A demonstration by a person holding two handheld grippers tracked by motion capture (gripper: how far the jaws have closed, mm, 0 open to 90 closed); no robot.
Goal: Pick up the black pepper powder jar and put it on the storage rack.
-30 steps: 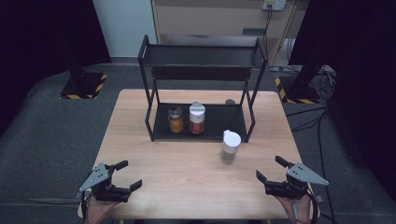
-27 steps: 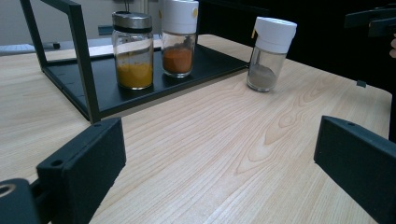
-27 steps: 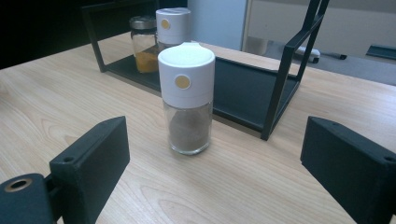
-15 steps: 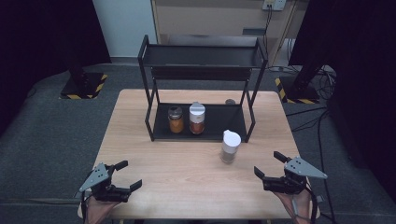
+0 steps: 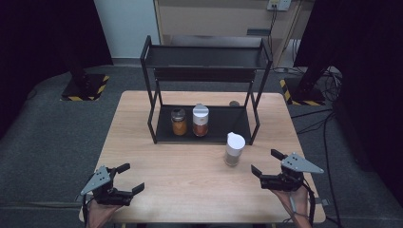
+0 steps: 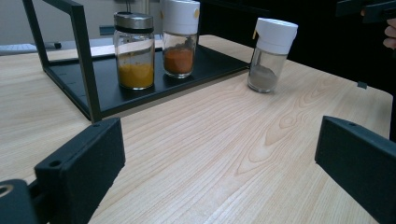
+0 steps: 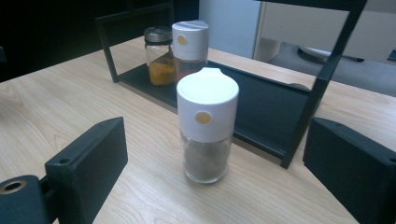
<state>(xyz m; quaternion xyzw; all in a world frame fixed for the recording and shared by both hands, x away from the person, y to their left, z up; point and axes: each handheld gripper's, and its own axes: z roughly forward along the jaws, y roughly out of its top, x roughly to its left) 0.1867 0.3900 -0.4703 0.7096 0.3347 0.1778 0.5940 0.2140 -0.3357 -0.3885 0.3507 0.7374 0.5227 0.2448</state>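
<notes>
High view first: the right tongs [image 5: 266, 164] hang just above the near right corner of the worktop [image 5: 190, 183], jaws spread wide with nothing between them, and they have just been opening to that width. The white-capped shaker [image 5: 234, 149] stands upright on the bare wood just ahead of them, near but not touching, in front of the rack's right front leg. Over on the near left, the left tongs [image 5: 129, 178] sit low by the worktop's edge, jaws also wide apart and empty, well away from everything.

Right gripper view now: the shaker [image 7: 207, 125] stands dead centre beyond the two black jaws, greyish powder in its clear lower half, a small tan dot on its white cap.

Behind it, the black rack [image 5: 204, 71] stands at the back of the worktop. On its bottom tray, a metal-lidded jar of yellow spice [image 5: 178, 121] and a white-capped jar of orange spice [image 5: 200, 120] stand side by side, left of centre.
</notes>
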